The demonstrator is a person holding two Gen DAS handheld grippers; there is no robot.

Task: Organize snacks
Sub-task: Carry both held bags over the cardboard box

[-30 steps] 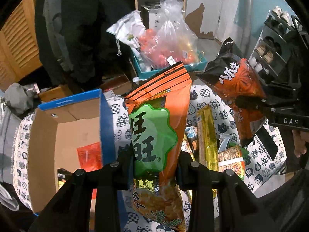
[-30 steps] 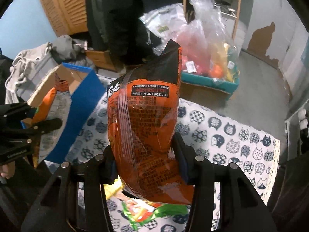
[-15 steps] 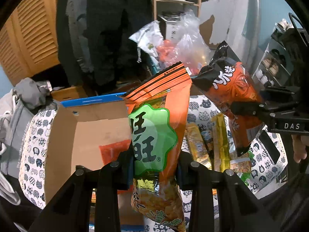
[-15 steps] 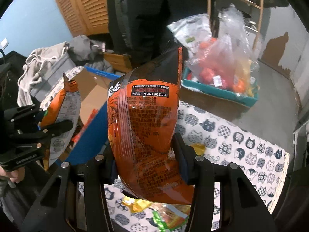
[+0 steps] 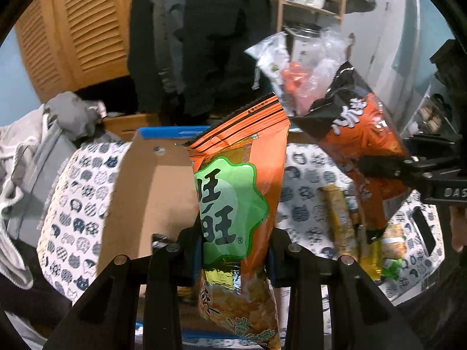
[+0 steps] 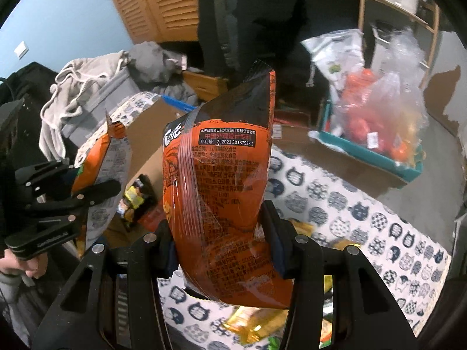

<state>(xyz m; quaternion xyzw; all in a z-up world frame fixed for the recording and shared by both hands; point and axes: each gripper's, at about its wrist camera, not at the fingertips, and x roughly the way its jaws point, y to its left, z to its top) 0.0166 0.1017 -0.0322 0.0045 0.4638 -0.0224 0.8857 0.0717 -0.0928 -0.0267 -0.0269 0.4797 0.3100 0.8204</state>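
My left gripper (image 5: 233,250) is shut on an orange snack bag with a green badge (image 5: 233,204), held upright over the open cardboard box with a blue rim (image 5: 151,192). My right gripper (image 6: 220,233) is shut on an orange and black snack bag (image 6: 221,180), also upright. In the left wrist view that bag (image 5: 364,145) hangs to the right, above the cat-print tablecloth (image 5: 306,175). In the right wrist view the left gripper (image 6: 73,195) with its bag (image 6: 102,157) is at the left, over the box (image 6: 146,143), which holds several packets (image 6: 135,201).
Loose yellow and green snack packets (image 5: 341,224) lie on the cloth at the right. A teal bin with a clear plastic bag of goods (image 6: 379,122) stands beyond the table. Grey clothes (image 6: 87,87) pile up left of the box. A dark-clothed person (image 5: 198,38) stands behind.
Both grippers have carried their bags leftward toward the box. The left bag now hangs over the box opening, and the right bag has come closer to the box.
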